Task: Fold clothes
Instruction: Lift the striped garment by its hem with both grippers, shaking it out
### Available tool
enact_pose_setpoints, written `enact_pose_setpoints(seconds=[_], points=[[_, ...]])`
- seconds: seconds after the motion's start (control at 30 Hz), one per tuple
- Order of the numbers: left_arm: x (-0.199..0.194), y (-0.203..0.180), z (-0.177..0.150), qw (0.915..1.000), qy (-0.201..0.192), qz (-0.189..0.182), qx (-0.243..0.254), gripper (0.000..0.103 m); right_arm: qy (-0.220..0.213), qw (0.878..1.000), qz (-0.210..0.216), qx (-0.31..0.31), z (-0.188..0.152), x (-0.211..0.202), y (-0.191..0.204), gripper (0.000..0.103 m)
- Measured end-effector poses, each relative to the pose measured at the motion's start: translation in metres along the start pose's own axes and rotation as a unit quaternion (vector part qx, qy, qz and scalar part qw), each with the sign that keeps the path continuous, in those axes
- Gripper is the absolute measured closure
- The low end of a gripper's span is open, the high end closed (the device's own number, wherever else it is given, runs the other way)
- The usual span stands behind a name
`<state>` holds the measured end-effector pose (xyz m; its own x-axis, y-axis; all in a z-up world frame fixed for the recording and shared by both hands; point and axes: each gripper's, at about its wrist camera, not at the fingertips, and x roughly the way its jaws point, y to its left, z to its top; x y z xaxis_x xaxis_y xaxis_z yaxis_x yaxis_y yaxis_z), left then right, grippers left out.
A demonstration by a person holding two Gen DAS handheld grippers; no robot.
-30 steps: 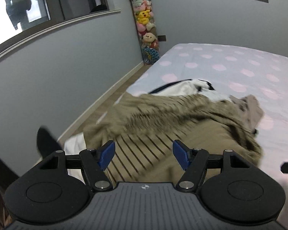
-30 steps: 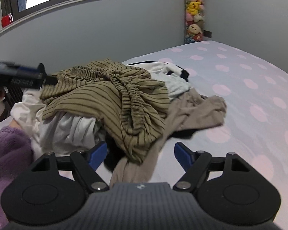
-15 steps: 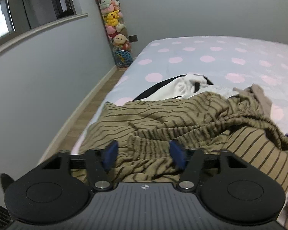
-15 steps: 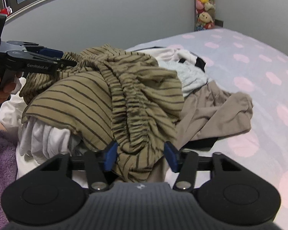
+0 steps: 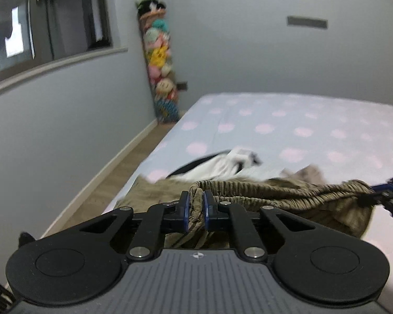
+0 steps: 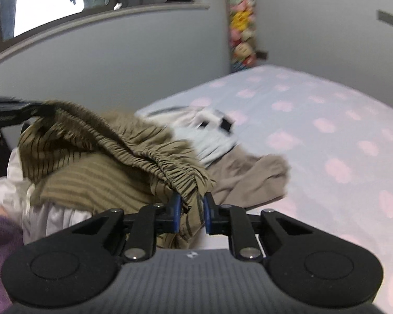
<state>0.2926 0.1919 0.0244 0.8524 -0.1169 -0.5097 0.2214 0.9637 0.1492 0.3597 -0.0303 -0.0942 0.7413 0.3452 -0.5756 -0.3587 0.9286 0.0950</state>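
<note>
— While my left claw (image 5: 196, 213) is pinched tight on the elastic waistband of the olive striped pants (image 5: 283, 196), what do you make out from your side?

— Your blue pads are nearly together with the gathered band squeezed between them. And your other one?

— My right claw (image 6: 190, 213) is narrowed on the same waistband, further along it; folds of the striped cloth fill the gap between its pads. From the left wrist view I see that claw's tip at 3 o'clock, at the far end of the band.

— So the band runs between the two?

— Yes, it is lifted between both claws, while the rest of the pants sags onto the pile below.

— Where is the pile?

— On the bed (image 6: 340, 120), on its spotted sheet. Under the pants lies a white garment (image 6: 52, 214) at 8 o'clock in the right view, a tan one (image 6: 249, 178) at 2 o'clock, and a white and black piece (image 6: 212, 128) at 12. All are blurred.

— Anything else?

— A purple sleeve (image 6: 0, 240) at 9 o'clock, and a column of plush toys (image 5: 159, 60) in the room's corner.
</note>
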Motion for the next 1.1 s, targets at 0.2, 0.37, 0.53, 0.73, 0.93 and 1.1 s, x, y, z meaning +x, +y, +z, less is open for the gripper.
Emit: enact_pose_setpoints(seconds=[0.2, 0.37, 0.53, 0.73, 0.93, 1.1], points=[[-0.073, -0.041, 0.037, 0.9976, -0.067, -0.01, 0.015, 0.095, -0.054, 0.998, -0.035, 0.014, 0.01, -0.081, -0.016, 0.089], [-0.133, -0.072, 0.065, 0.9908, -0.13, -0.032, 0.021, 0.095, -0.111, 0.991, -0.071, -0.001, 0.011, -0.163, -0.022, 0.089], [-0.193, -0.102, 0.084, 0.9807, -0.185, -0.056, 0.029, 0.096, -0.174, 0.98, -0.099, -0.011, 0.012, -0.254, -0.033, 0.089], [-0.244, -0.137, 0.099, 0.9666, -0.233, -0.099, 0.04, 0.096, -0.242, 0.961, -0.129, -0.024, 0.012, -0.358, -0.049, 0.089], [-0.223, -0.162, 0.111, 0.9675, -0.215, -0.126, 0.043, 0.095, -0.241, 0.961, -0.135, -0.03, 0.012, -0.405, -0.076, 0.089], [-0.158, -0.193, 0.123, 0.9751, -0.164, -0.139, 0.054, 0.096, -0.19, 0.968, -0.163, -0.012, 0.007, -0.383, -0.117, 0.089]])
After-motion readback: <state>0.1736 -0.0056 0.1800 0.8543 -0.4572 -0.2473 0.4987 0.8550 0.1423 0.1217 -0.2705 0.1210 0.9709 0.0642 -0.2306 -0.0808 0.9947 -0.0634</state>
